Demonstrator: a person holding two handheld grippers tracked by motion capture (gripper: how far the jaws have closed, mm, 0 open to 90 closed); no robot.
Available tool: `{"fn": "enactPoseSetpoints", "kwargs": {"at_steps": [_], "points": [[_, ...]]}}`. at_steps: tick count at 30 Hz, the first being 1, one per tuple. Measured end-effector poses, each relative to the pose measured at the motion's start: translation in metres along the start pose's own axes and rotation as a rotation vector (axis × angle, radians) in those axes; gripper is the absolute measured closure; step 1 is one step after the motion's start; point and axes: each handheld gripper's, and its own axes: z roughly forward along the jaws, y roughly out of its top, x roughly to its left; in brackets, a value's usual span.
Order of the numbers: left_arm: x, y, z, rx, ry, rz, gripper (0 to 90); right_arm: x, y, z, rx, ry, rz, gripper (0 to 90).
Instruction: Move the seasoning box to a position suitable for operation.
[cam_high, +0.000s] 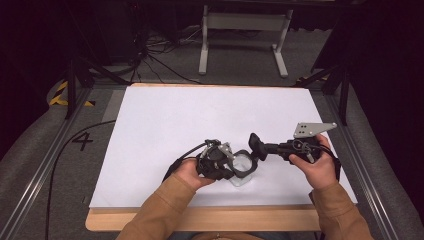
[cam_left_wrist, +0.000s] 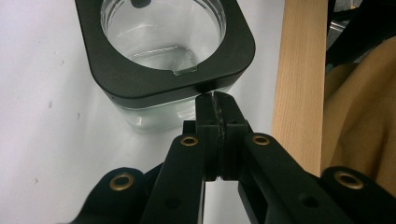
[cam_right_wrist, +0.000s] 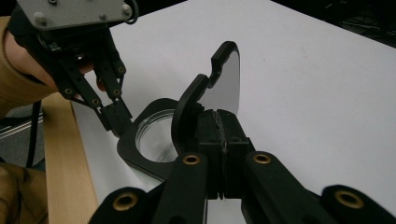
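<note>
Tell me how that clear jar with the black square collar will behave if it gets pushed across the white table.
The clear jar looks like glass, so probably heavy for its size and breakable if knocked. Its squarish body should slide, not roll. The black collar adds weight up top, so a high push might tip it. The white table looks smooth, so it may skid easily.

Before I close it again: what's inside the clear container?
The clear container looks empty; its clear bottom shows through the black collar. The lid is lifted in the right gripper. Low corners are hidden by the collar.
</note>
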Motion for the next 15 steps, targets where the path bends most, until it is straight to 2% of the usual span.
{"fn": "enactPoseSetpoints", "kwargs": {"at_steps": [6, 15], "points": [[0.000, 0.000, 0.000, -0.003, -0.006, -0.004, 89.4, 0.010, 0.002, 0.010, 0.027, 0.038, -0.034, 90.0], [0.002, -0.001, 0.000, -0.010, -0.011, -0.005, 89.3, 0.018, 0.000, 0.027, 0.084, 0.090, -0.048, 90.0]]}}
